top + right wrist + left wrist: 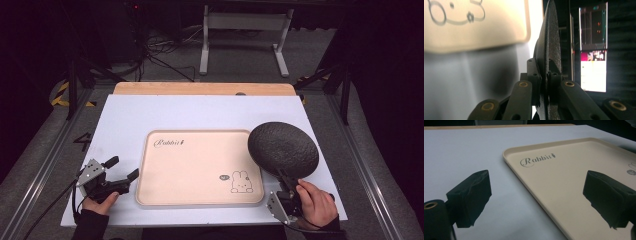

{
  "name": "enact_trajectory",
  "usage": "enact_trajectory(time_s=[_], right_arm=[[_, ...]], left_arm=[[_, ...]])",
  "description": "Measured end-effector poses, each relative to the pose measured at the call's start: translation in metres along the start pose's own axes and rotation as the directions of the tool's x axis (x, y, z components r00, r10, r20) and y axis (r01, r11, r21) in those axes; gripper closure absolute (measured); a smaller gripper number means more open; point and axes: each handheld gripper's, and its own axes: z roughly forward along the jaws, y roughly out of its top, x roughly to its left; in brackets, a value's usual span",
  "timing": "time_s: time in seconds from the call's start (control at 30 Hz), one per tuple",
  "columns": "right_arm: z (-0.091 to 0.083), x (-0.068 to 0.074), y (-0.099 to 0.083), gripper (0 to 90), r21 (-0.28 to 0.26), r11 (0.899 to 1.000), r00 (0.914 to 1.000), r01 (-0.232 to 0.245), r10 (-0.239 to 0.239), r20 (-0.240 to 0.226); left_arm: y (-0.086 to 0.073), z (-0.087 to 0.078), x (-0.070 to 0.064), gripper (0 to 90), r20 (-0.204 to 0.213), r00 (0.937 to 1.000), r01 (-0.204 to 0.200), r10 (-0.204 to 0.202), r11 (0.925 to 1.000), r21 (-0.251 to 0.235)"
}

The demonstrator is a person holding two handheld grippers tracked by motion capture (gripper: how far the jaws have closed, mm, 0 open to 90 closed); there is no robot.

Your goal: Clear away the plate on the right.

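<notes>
My right claw [286,181] pinches the dark plate [283,148] by its near rim, held tilted, probably clear of the table, tray [150,165] just leftward; left claw [122,168] gapes empty.

Plate [283,148] over tray's [195,170] right edge

High view: my overhead look, facing forward and down.
Left gripper view: low, close beside the tray [564,182].
Right gripper view: close, sharing that tray's corner.

Bright table, dark surroundings, blurred close-ups
</notes>
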Motion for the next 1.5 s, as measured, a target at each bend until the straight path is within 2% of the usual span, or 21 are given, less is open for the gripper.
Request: enact_trajectory(time_s=[0.4, 0.53, 0.87, 1.2, 1.37, 1.5], right_arm=[[0.006, -0.01, 0.037, 85.3, -0.1, 0.994, 0.9994, 0.035, -0.035, 0.002], [0.008, -0.011, 0.048, 85.3, -0.118, 0.992, 0.9991, 0.043, -0.043, 0.0], [0.012, -0.013, 0.077, 85.3, -0.184, 0.98, 0.9968, 0.077, -0.08, -0.008], [0.016, -0.013, 0.1, 85.3, -0.229, 0.969, 0.9956, 0.089, -0.094, -0.007], [0.02, -0.016, 0.111, 85.3, -0.245, 0.964, 0.9937, 0.106, -0.111, -0.01], [0.022, -0.015, 0.116, 85.3, -0.254, 0.961, 0.9937, 0.105, -0.112, -0.011]], left_arm=[[0.0, 0.0, -0.001, 7.5, -0.002, 1.0, -0.01, 0.01, 1.0, -0.001], [0.0, 0.0, -0.001, 7.5, -0.002, 0.9999, -0.011, 0.011, 0.9999, 0.0], [-0.001, -0.001, -0.001, 5.7, 0.004, 1.0, -0.008, 0.008, 1.0, -0.006], [0.0, -0.001, -0.001, 2.5, 0.009, 0.9999, -0.009, 0.009, 1.0, -0.002], [0.0, 0.0, -0.003, 2.3, 0.013, 0.9992, -0.037, 0.037, 0.9993, 0.005], [0.0, -0.001, -0.002, 2.2, 0.016, 0.9995, -0.028, 0.028, 0.9996, 0.0]])
